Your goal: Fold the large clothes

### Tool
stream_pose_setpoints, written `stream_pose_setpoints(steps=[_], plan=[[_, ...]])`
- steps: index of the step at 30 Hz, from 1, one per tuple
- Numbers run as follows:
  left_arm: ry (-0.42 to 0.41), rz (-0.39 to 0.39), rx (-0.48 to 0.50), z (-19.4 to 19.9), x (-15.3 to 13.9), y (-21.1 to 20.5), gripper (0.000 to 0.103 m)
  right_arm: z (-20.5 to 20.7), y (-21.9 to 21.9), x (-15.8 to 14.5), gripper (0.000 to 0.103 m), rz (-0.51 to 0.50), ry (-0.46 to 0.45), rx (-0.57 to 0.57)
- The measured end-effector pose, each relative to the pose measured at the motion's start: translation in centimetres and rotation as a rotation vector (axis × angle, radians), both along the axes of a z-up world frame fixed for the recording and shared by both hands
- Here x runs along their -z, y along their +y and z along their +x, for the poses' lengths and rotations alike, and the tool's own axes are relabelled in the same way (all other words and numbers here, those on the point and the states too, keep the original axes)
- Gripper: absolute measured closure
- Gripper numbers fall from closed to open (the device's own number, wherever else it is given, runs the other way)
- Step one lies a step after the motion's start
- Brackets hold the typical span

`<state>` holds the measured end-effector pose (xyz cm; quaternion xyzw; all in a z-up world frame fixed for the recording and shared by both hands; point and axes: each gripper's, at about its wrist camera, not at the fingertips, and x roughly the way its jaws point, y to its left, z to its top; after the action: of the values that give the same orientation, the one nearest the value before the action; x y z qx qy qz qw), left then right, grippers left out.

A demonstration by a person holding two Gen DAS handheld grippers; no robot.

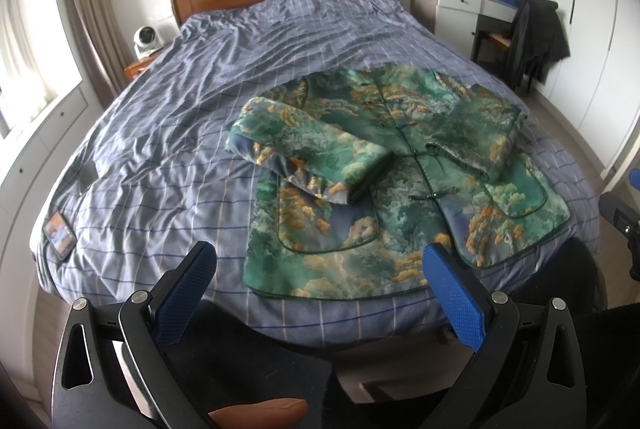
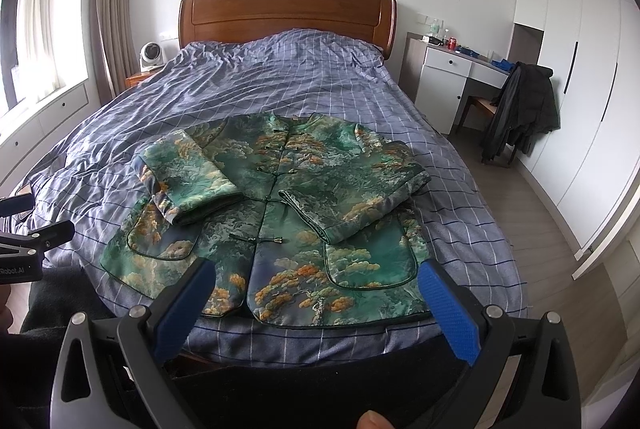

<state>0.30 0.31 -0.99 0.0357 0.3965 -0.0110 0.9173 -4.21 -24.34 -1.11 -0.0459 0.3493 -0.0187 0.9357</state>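
Note:
A green jacket [image 1: 384,165] with orange and teal cloud print lies flat on the bed, front up, closed with knot buttons. Both sleeves are folded in across its chest. It also shows in the right wrist view [image 2: 280,213]. My left gripper [image 1: 320,269] is open and empty, held above the foot of the bed just short of the jacket's hem. My right gripper [image 2: 316,289] is open and empty, also just short of the hem. Part of the left gripper [image 2: 24,245] shows at the left edge of the right wrist view.
The bed [image 1: 168,117] has a blue checked cover and a wooden headboard [image 2: 288,13]. A phone [image 1: 60,235] lies on its left corner. A white desk [image 2: 456,69] and a chair with a dark coat [image 2: 520,105] stand at the right.

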Motion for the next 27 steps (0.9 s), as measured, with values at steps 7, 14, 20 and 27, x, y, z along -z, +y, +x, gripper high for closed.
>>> stream_pose_setpoints(steps=[7, 14, 20, 27], plan=[[0.004, 0.0, 0.001, 0.1, 0.2, -0.1, 0.0, 0.1, 0.1, 0.2, 0.0, 0.001, 0.001, -0.001], [0.007, -0.006, 0.011, 0.4, 0.8, -0.8, 0.0, 0.2, 0.1, 0.2, 0.0, 0.002, 0.004, -0.002], [0.007, -0.013, 0.018, 0.4, 1.1, -0.9, 0.0, 0.4, 0.2, 0.5, 0.0, 0.001, 0.007, -0.006], [0.011, -0.019, 0.027, 0.4, 1.0, -1.3, 0.0, 0.5, 0.3, 0.5, 0.0, 0.0, 0.008, -0.006]])
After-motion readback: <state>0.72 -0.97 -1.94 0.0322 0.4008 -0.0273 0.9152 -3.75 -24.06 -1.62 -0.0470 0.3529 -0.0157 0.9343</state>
